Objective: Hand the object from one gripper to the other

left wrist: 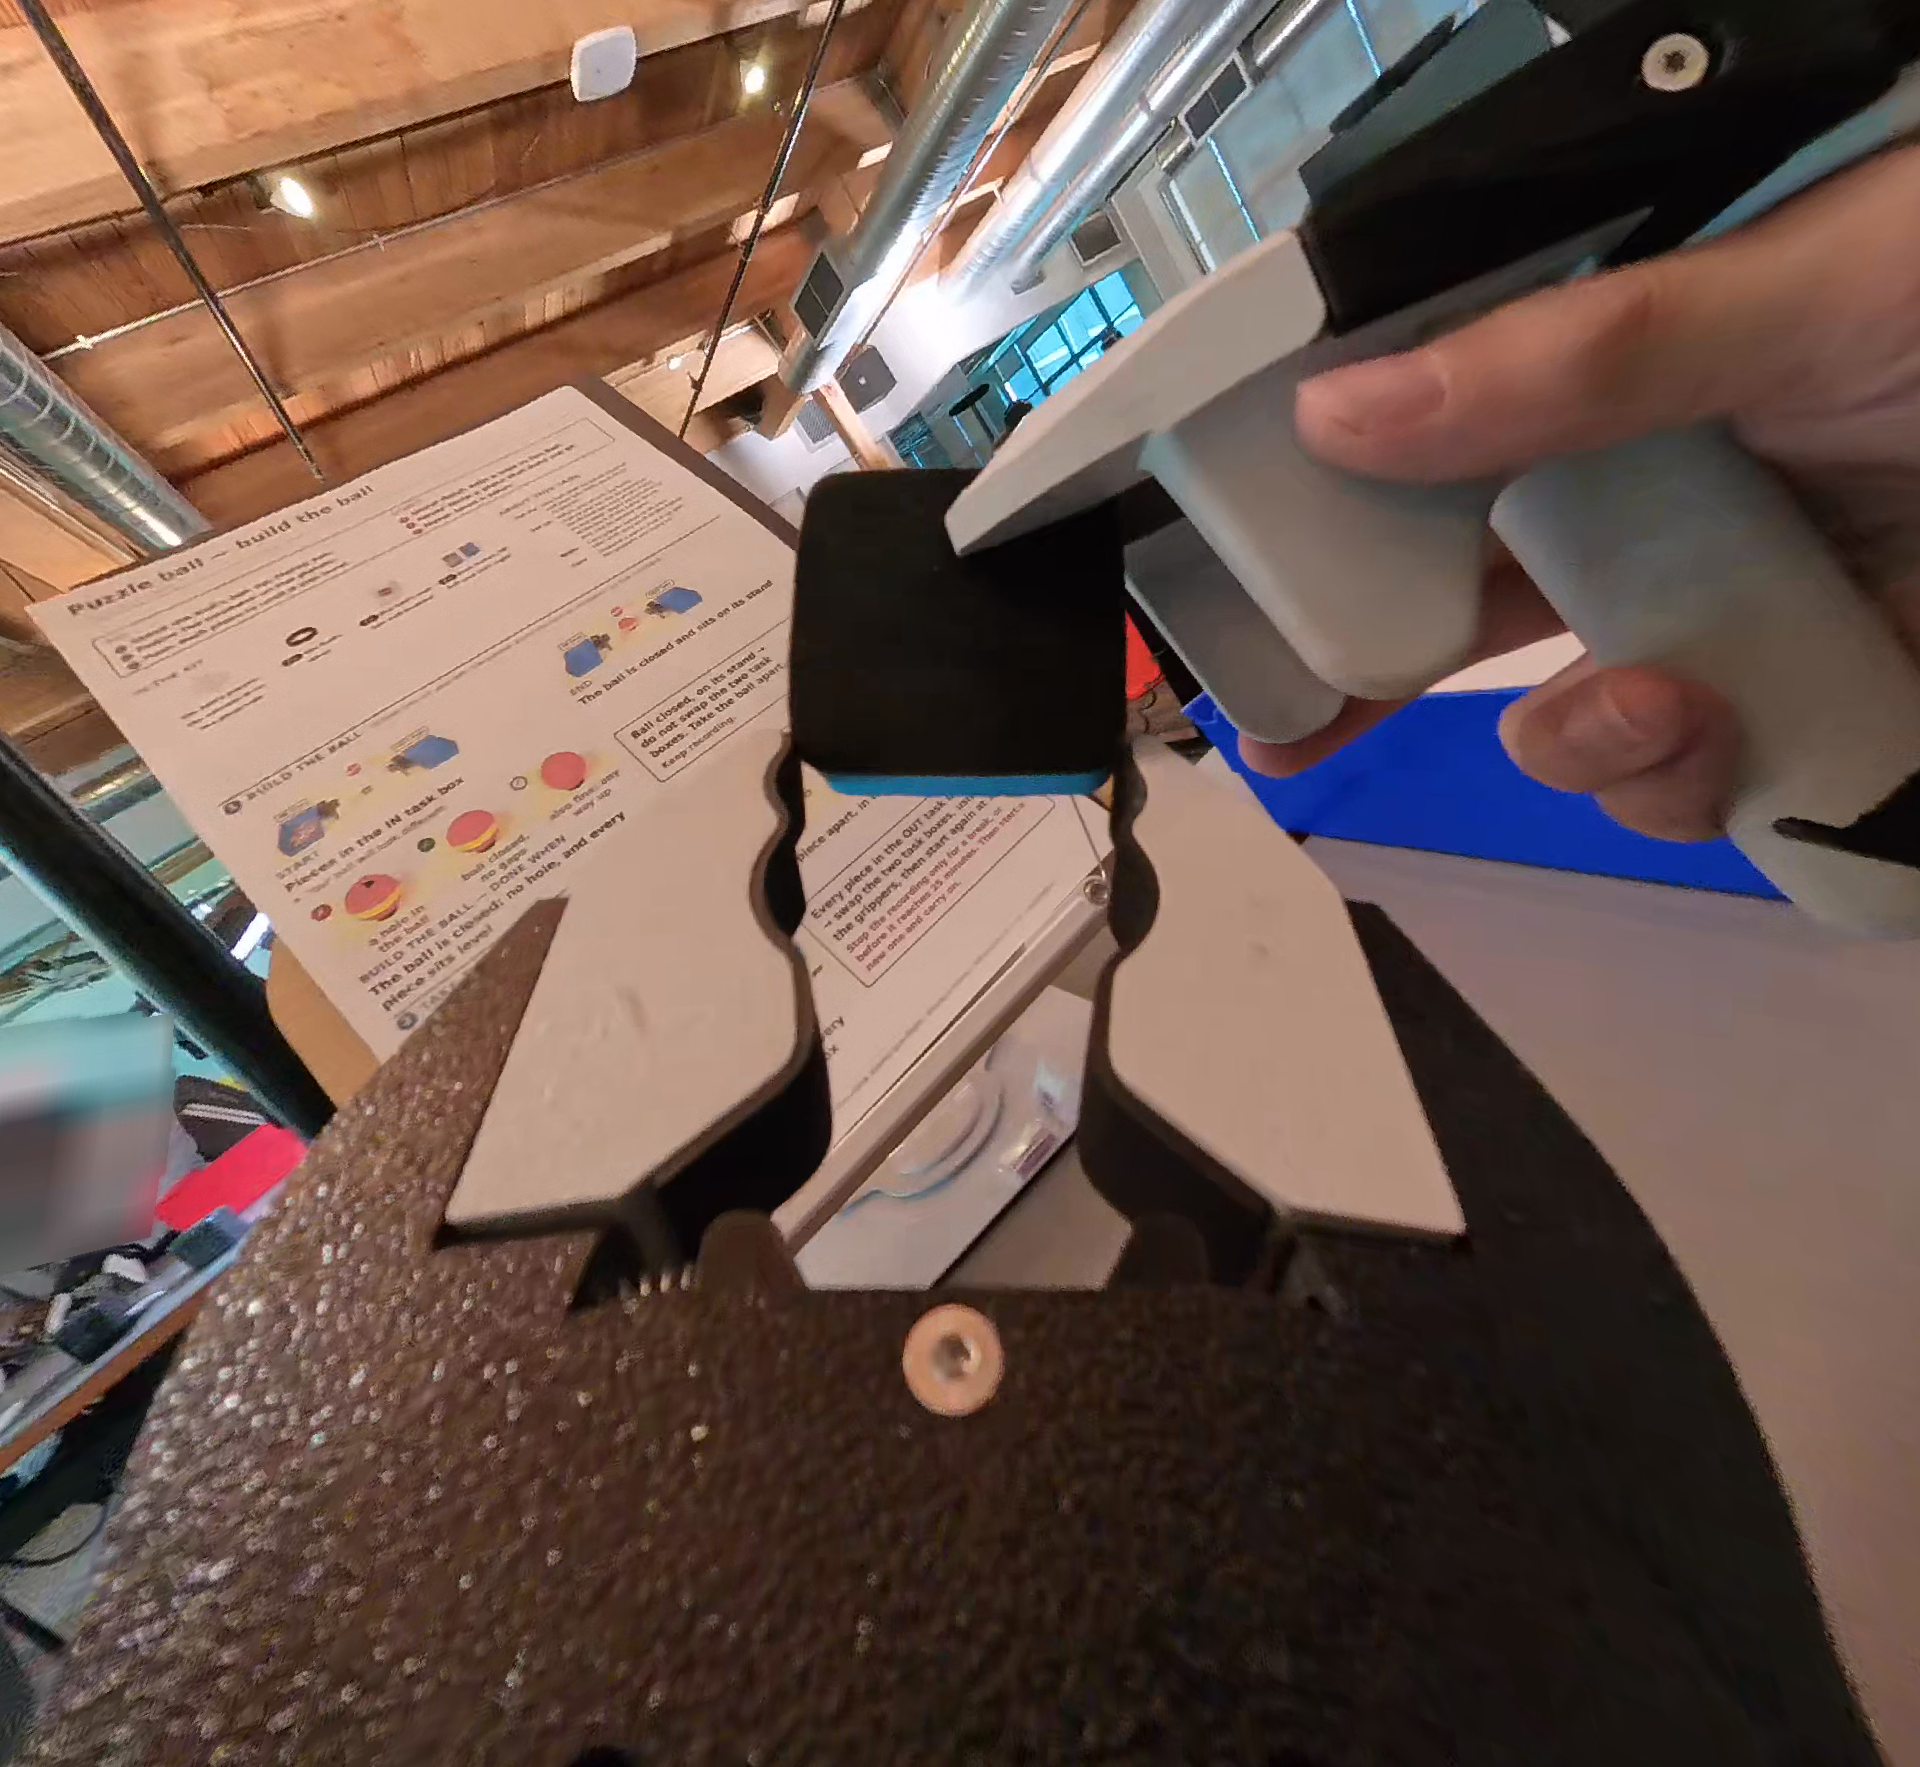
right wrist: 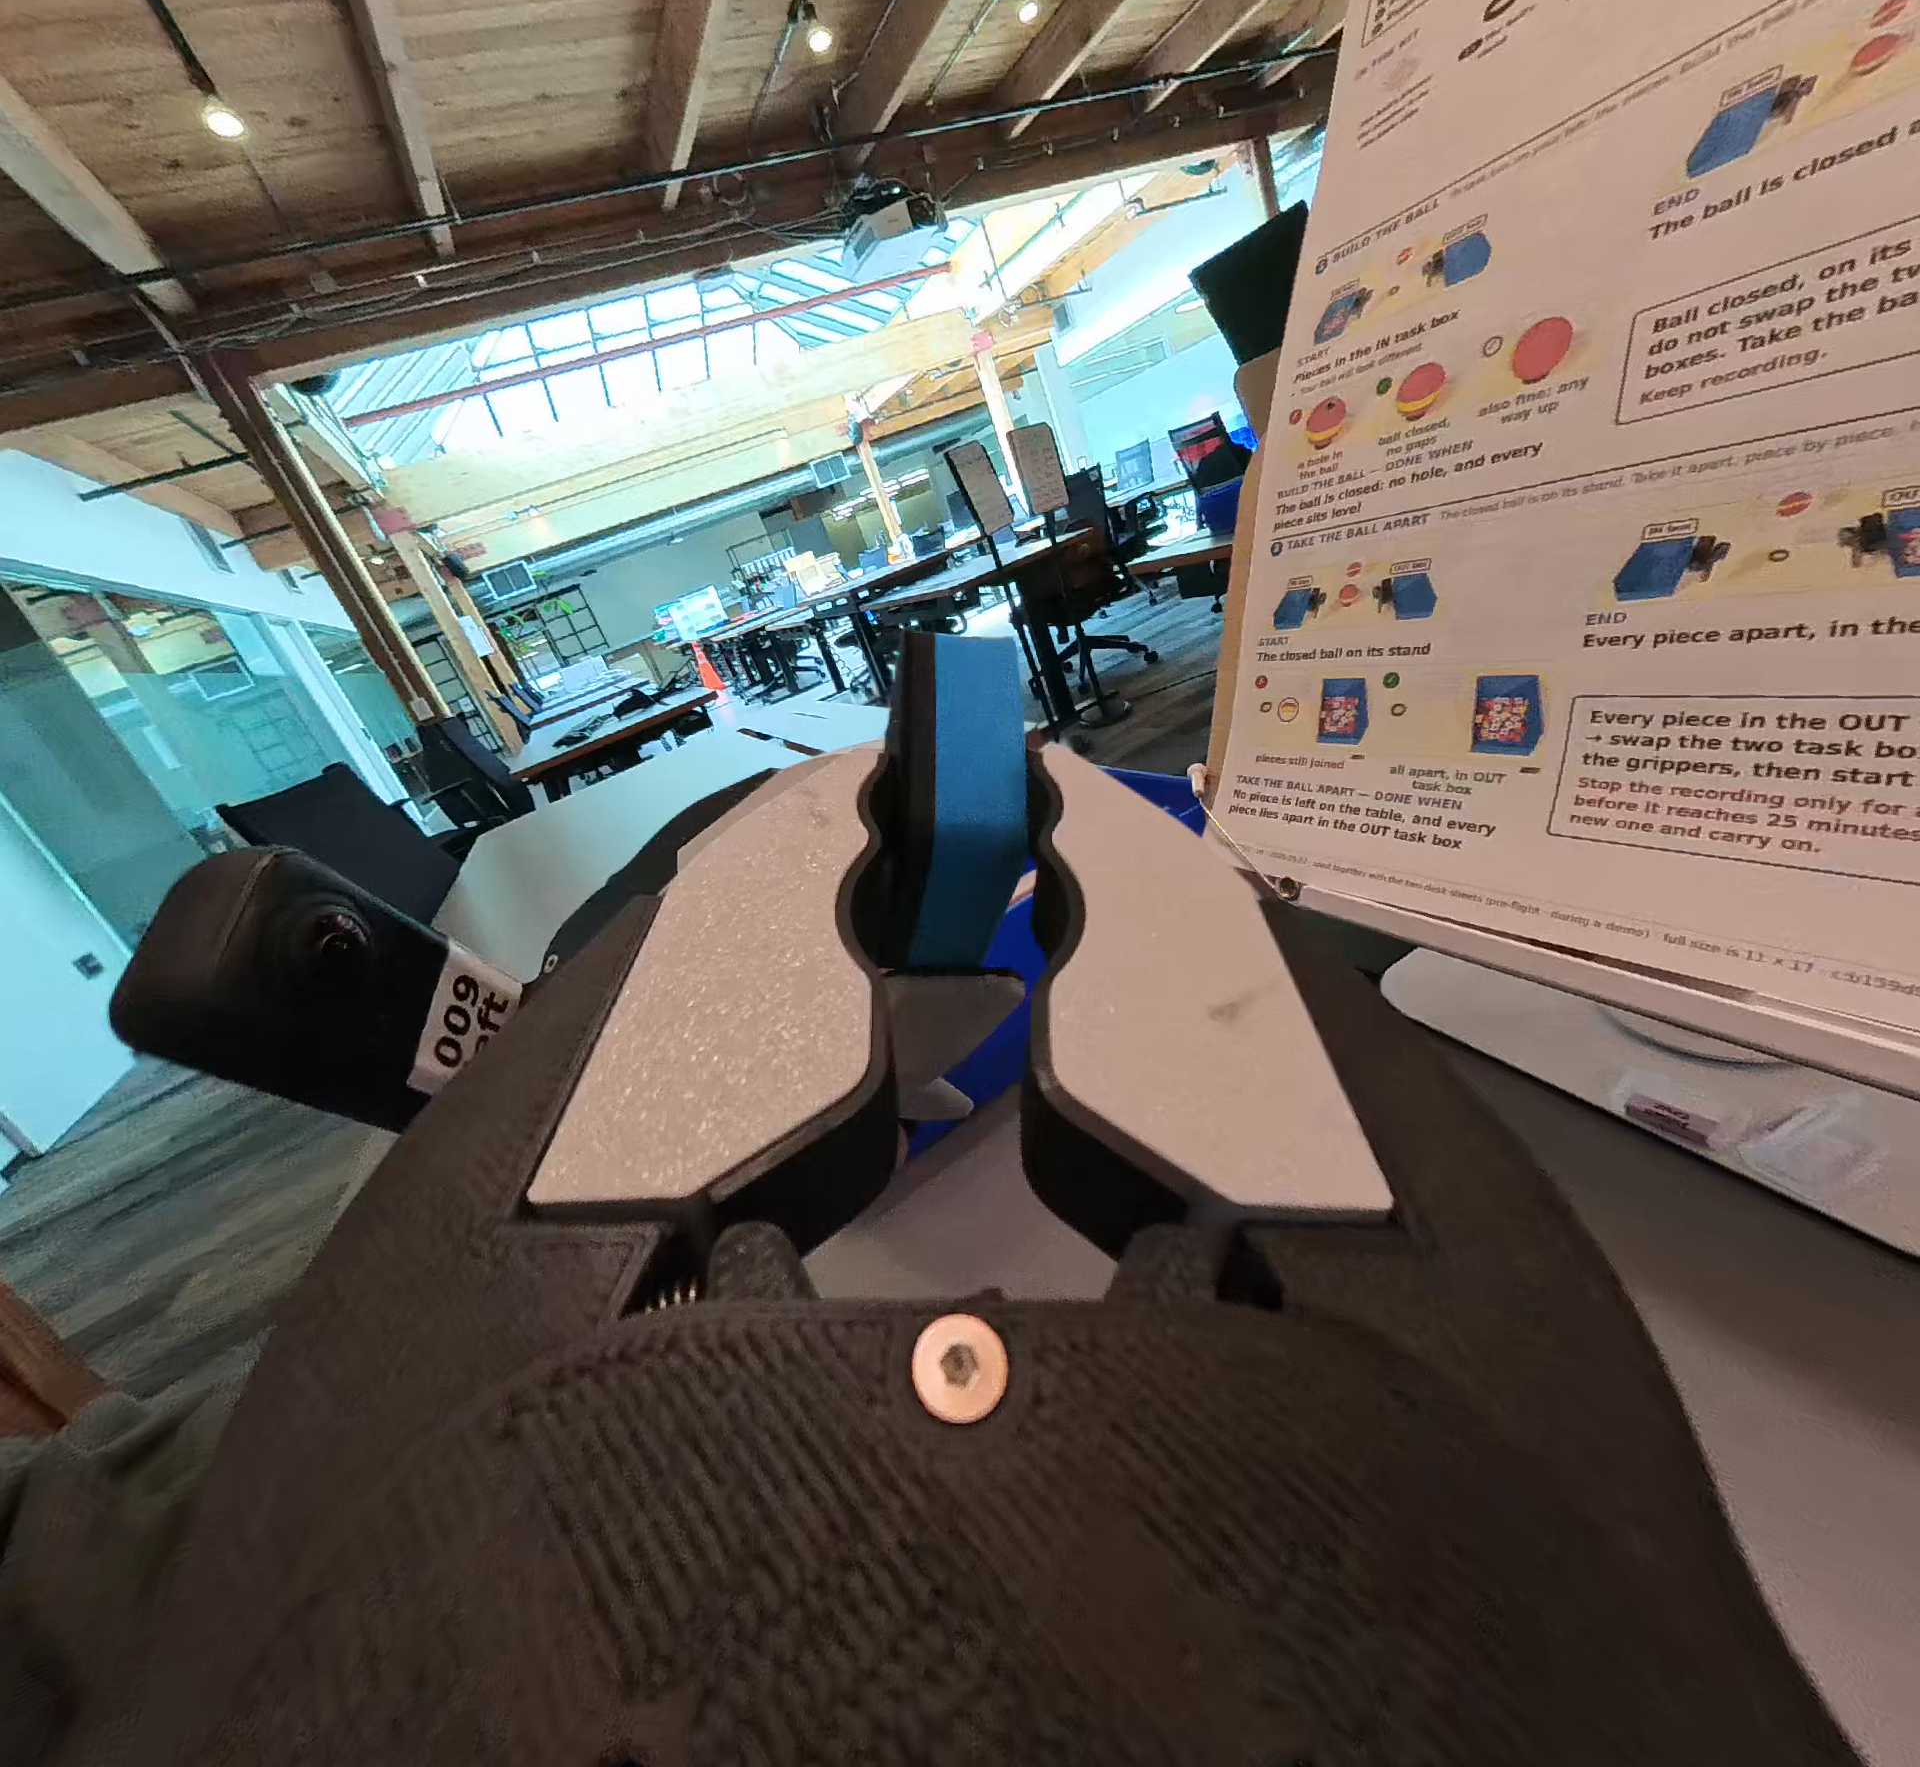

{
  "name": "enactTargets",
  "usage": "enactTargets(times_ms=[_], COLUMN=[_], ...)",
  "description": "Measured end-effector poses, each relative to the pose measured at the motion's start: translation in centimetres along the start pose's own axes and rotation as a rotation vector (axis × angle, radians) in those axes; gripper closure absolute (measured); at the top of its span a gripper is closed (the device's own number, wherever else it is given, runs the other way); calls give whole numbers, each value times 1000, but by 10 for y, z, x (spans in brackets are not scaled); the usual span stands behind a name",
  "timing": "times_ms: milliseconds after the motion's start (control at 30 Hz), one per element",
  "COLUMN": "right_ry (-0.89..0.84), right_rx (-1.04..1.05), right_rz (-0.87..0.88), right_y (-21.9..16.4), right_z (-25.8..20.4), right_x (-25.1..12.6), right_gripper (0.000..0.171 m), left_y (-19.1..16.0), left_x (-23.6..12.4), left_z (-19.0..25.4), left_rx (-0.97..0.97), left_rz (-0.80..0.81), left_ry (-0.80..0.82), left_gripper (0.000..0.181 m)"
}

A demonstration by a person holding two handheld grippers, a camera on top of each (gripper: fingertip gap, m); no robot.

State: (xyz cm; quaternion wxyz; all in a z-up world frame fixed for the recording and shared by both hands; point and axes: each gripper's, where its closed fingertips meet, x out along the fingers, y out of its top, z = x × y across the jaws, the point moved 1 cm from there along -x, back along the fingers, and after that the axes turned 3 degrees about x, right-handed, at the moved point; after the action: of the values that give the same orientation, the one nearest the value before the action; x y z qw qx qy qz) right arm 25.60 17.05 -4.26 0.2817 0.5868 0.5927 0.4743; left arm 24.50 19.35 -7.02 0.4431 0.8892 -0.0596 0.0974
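Note:
The object is a flat black pad with a blue layer (left wrist: 951, 637). My left gripper (left wrist: 951, 782) is shut on its lower edge and holds it upright in the air. My right gripper (left wrist: 1081, 533), held in a hand, reaches in from the right. One of its grey fingers lies over the pad's top right corner and the other is behind the pad. In the right wrist view the pad (right wrist: 971, 782) stands edge-on between my right gripper's (right wrist: 964, 761) fingers, which close on both its faces. A finger of the left gripper (right wrist: 951, 1016) shows below the pad.
A printed instruction sheet on a stand (left wrist: 416, 678) is right behind the pad and also shows in the right wrist view (right wrist: 1621, 470). A blue bin (left wrist: 1455, 782) sits on the grey table (left wrist: 1662, 1146). Desks and chairs (right wrist: 935, 595) fill the room beyond. Less than 4 cm separates the two grippers' tips.

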Motion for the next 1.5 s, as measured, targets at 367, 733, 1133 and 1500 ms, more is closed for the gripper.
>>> enactTargets(times_ms=[367,733,1133,1500], right_ry=[-54,195,334,-101], right_rx=[-82,-218,-254,-95], right_rz=[-66,-119,-96,42], right_y=[-8,-3,-7,16], right_z=[5,-17,-45,20], right_x=[1,-21,-17,-15], right_gripper=[148,93,118,119], left_y=[-3,26,31,25], left_x=[2,-21,-32,-7], left_z=[4,29,39,25], left_rx=[6,-573,-695,51], left_rz=[-31,170,235,86], left_ry=[-18,-569,-727,-188], left_gripper=[125,125,125,129])
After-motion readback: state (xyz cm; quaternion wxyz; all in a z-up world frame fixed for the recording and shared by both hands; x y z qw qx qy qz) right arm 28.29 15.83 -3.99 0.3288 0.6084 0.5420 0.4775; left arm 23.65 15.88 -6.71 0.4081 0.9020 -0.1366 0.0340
